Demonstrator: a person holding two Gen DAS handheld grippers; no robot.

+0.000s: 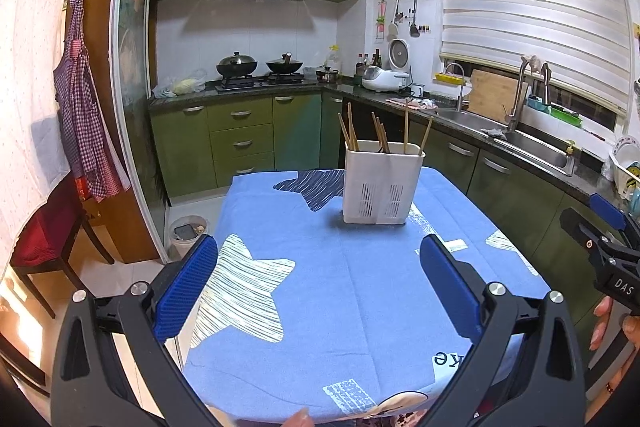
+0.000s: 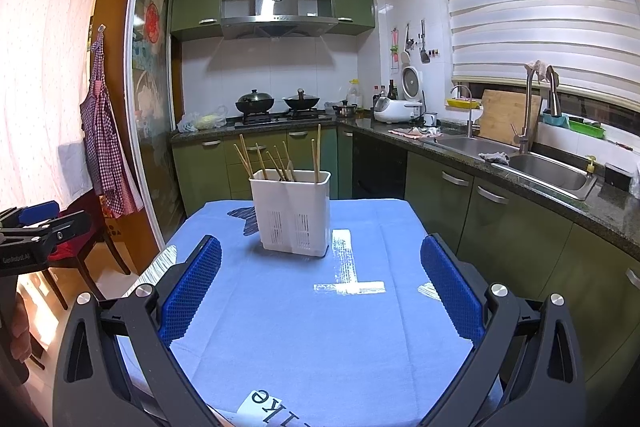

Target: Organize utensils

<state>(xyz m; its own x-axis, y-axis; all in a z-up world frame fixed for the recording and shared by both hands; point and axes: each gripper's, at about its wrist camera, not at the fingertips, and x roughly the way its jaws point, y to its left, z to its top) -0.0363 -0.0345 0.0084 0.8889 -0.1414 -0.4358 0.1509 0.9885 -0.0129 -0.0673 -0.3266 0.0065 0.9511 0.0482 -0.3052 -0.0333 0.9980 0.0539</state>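
Observation:
A white slotted utensil holder (image 1: pixel 382 183) stands upright on the far part of a table covered with a blue star-print cloth (image 1: pixel 340 287). Several wooden chopsticks (image 1: pixel 380 137) stick up out of it. It also shows in the right wrist view (image 2: pixel 292 213), with its chopsticks (image 2: pixel 280 161). My left gripper (image 1: pixel 320 283) is open and empty, held above the near half of the table. My right gripper (image 2: pixel 320 279) is open and empty too, also short of the holder. The right gripper shows at the right edge of the left wrist view (image 1: pixel 604 227).
Green kitchen cabinets and a dark counter (image 2: pixel 520 167) with a steel sink (image 2: pixel 552 173) run along the right. A stove with two woks (image 1: pixel 260 67) is at the back. A red chair (image 1: pixel 44 231) and a small bin (image 1: pixel 188 233) stand left of the table.

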